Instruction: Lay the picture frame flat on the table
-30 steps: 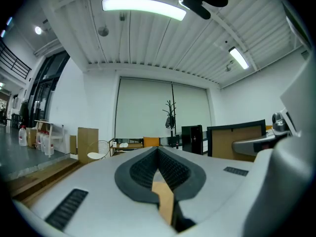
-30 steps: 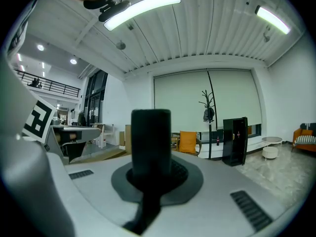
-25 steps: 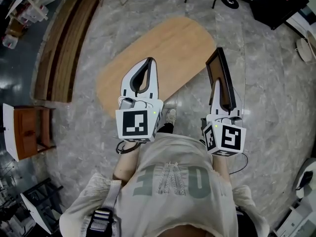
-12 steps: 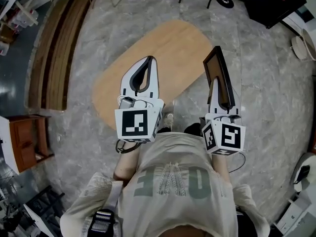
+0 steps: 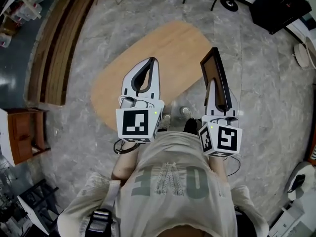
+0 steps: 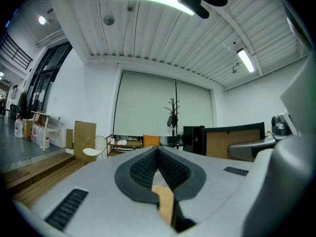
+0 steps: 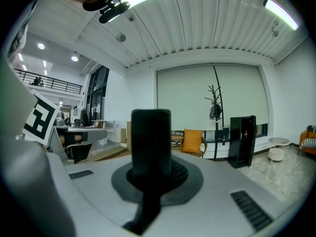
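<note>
Most of what we see is grey marbled floor (image 5: 266, 83), in a big open room with wooden steps (image 5: 59, 48) along the left. The oval wooden table (image 5: 163, 43) sits in the middle, just ahead of us. Its top is bare, so there is space to set something down anywhere on it. The dark picture frame (image 5: 213, 68) stands on edge in the air, beside the table's right rim and not yet over the top. We judge it rides upright because it is clamped by its near edge. The right gripper (image 5: 216, 85) has its jaws pinched tight on that edge. The left gripper (image 5: 151, 62) hovers over the table with its jaws closed on nothing, free, we think, to steady the frame as it tips flat.
</note>
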`<action>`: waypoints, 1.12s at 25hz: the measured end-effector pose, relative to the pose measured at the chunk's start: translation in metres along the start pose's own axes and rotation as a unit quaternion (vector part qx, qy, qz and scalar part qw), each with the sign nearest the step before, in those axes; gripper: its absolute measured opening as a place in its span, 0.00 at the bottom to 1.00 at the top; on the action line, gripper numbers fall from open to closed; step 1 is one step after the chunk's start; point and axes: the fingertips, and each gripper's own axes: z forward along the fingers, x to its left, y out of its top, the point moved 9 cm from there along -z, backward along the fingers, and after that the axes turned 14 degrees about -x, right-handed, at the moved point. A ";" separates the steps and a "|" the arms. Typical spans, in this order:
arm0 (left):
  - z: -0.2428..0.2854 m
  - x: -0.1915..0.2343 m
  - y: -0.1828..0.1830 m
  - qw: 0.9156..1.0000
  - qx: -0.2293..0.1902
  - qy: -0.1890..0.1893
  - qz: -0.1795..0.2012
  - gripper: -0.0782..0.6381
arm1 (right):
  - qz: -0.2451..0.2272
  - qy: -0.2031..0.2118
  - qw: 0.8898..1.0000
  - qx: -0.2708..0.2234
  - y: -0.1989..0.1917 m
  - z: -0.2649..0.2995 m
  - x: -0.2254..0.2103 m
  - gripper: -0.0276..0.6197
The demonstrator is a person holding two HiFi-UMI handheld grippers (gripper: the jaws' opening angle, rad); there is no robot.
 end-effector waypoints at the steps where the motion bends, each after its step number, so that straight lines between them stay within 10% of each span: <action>1: 0.003 -0.004 0.000 1.000 0.000 0.005 0.004 0.12 | -0.001 0.009 1.000 -0.003 0.000 0.003 -0.004 0.07; 15: 0.038 -0.041 0.003 0.996 -0.004 0.082 0.040 0.12 | 0.069 0.095 0.993 0.001 0.000 0.050 -0.064 0.07; 28: 0.036 -0.014 -0.048 0.990 0.018 0.137 0.034 0.12 | -0.005 0.210 0.977 0.043 -0.035 0.103 -0.037 0.07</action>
